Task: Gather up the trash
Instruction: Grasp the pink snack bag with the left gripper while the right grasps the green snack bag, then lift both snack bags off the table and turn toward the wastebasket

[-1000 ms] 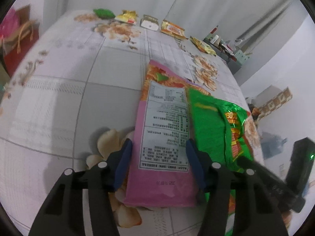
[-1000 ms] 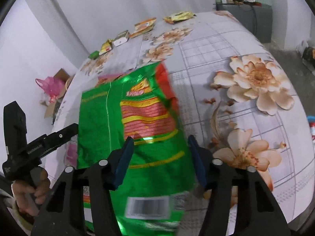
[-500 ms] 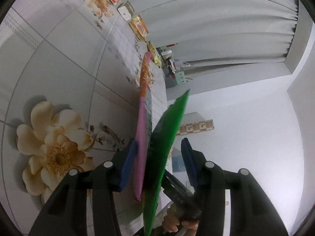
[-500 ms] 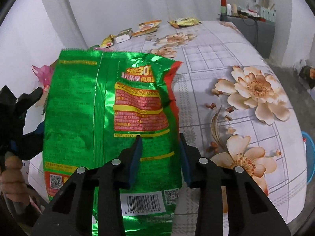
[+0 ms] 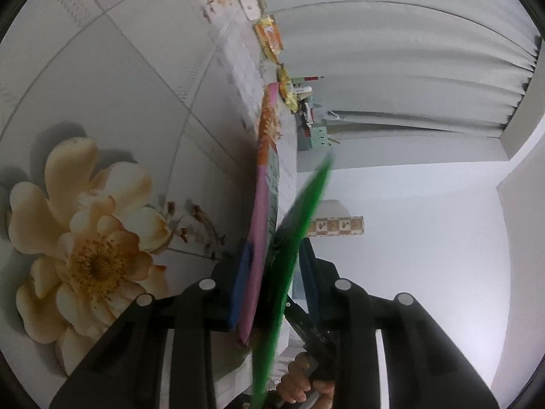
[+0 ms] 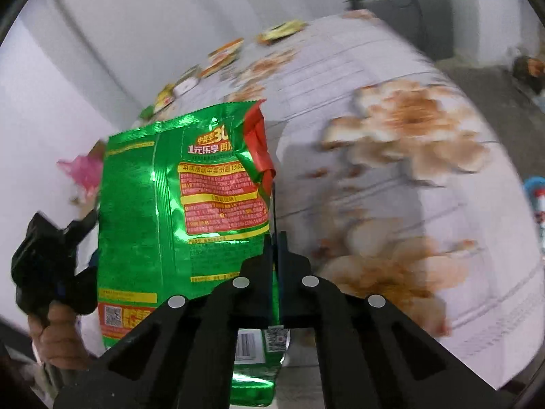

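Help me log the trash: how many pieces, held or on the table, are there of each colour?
Green: 2, big bag, small wrapper
Pink: 1, pink bag
Yellow: 2, near wrapper, far wrapper
Orange: 1, orange wrapper
White: 1, white pack
Total: 7

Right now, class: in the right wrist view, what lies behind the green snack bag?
Behind the green snack bag, pink plastic and the left gripper's black body peek out at its left edge. The flowered tablecloth shows to its right. Whatever sits directly behind it is covered.
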A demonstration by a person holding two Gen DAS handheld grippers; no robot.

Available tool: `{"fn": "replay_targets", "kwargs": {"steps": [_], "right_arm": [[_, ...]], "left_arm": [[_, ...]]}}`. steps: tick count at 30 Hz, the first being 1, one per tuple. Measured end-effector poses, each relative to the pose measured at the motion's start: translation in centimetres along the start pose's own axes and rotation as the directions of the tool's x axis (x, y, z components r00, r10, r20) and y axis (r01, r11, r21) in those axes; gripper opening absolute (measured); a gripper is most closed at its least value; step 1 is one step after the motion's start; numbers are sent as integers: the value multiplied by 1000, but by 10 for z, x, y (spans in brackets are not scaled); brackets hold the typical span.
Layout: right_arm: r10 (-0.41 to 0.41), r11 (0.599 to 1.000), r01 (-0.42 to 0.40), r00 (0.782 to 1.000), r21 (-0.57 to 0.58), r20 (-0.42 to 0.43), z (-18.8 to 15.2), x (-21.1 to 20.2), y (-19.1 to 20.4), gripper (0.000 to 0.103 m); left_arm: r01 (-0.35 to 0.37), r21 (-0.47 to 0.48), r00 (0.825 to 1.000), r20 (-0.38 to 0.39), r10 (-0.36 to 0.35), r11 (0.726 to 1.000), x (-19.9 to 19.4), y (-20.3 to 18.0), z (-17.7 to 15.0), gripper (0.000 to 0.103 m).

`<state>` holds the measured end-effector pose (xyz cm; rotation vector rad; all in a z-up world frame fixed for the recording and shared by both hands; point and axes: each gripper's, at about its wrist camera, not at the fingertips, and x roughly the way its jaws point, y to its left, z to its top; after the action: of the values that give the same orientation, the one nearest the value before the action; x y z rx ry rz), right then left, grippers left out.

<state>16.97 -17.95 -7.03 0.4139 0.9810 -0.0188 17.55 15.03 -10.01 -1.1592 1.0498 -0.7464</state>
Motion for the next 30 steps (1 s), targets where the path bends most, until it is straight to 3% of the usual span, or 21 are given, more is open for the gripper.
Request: {"fn": "replay_targets", "kwargs": {"steps": [7,12,17,20,24,28,30], "right_arm": [[-36,999,36,999,17,9,-3,-8,-6,0],[-42,999,42,999,13,17,-4,-6,-3,0],[-42,999,42,999,8,18,-7,-8,-4,0],[-39,999,39,999,10,19,-6,-8,-5,0],[-34,999,33,999,28,18,-5,-9,-9,0],[-45,997,43,999,69,25,-3,-14,-21,0],[-51,995,48,998,83,31,-2,-18,-25,0]], "left_arm": [[61,49,997,-47,-59,997,8,-17,-8,27],[-50,189,997,-40,58,981,16,-40,-13,16],[-196,290,978,-16,209,937,25,-44,-25,8],[-234,328,969,7,245,915,26,-49,-29,4],[-315,411,947,73,314,855,22,-65,-38,1],[-416,505,908,184,377,756,10,-79,-46,1],[-443,531,895,215,391,722,9,-86,-49,1]]}}
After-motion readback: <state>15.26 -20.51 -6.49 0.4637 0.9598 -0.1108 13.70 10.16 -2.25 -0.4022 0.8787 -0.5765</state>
